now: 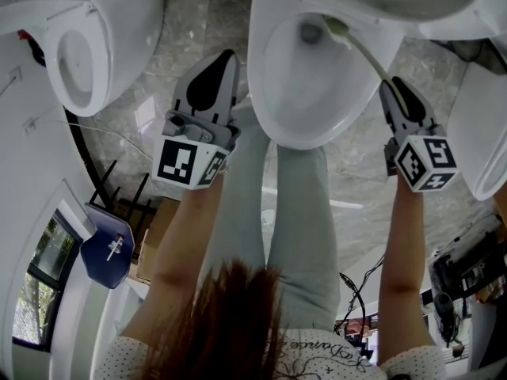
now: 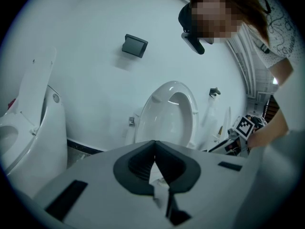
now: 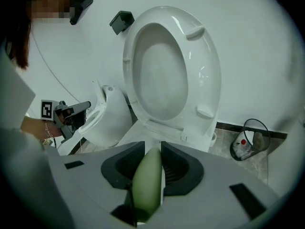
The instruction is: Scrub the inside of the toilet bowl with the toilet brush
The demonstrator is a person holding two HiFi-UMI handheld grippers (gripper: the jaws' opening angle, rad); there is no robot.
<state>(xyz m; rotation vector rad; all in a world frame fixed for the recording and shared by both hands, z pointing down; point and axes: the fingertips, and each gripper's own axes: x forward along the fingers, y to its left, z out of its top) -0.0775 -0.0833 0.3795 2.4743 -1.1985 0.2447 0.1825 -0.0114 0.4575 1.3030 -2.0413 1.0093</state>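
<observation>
The white toilet bowl [image 1: 305,93] lies at the top middle of the head view, its seat and lid [image 3: 171,66] raised. The toilet brush has a pale green handle [image 3: 147,180] and its head [image 1: 334,28] is down inside the bowl, beside the drain hole [image 1: 311,32]. My right gripper [image 1: 394,92] is shut on the handle's end, just off the bowl's right rim. My left gripper [image 1: 228,60] is shut and holds nothing, close beside the bowl's left rim. Its pads meet at the tips in the left gripper view [image 2: 154,147].
A second toilet [image 1: 87,46] stands to the left and another white fixture [image 1: 483,133] to the right. A wire bin [image 3: 250,140] sits on the marble floor by the wall. The person's legs [image 1: 293,212] stand right before the bowl.
</observation>
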